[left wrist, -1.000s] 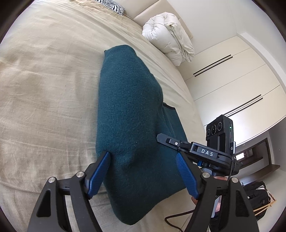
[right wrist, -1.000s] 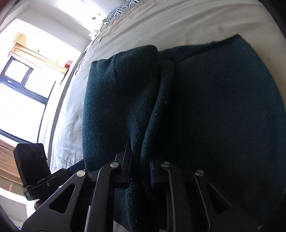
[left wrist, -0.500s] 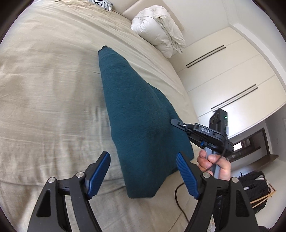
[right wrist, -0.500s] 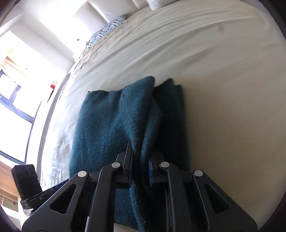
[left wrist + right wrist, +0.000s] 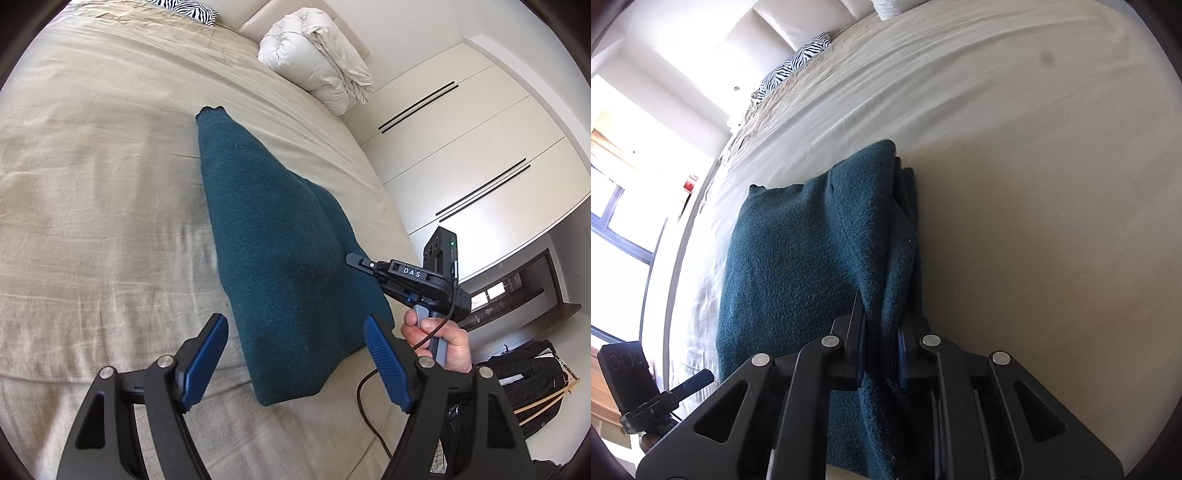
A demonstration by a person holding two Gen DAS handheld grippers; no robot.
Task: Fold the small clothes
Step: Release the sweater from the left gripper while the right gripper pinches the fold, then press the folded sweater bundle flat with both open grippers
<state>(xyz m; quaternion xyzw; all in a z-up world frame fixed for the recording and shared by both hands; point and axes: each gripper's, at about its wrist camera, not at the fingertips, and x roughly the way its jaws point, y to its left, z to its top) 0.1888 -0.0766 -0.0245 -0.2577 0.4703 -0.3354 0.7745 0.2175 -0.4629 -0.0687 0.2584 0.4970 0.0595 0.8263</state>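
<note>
Pinching teal garment (image 5: 798, 266), right claw (image 5: 881, 332)

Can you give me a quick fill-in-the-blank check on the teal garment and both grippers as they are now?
1. The right gripper is shut on the folded edge of the ____ garment.
2. The left gripper is ____, with nothing between its fingers.
3. The garment lies on the beige ____.
4. The pillow near the headboard has a ____ pattern.

Missing words: teal; open; bed; zebra
</note>
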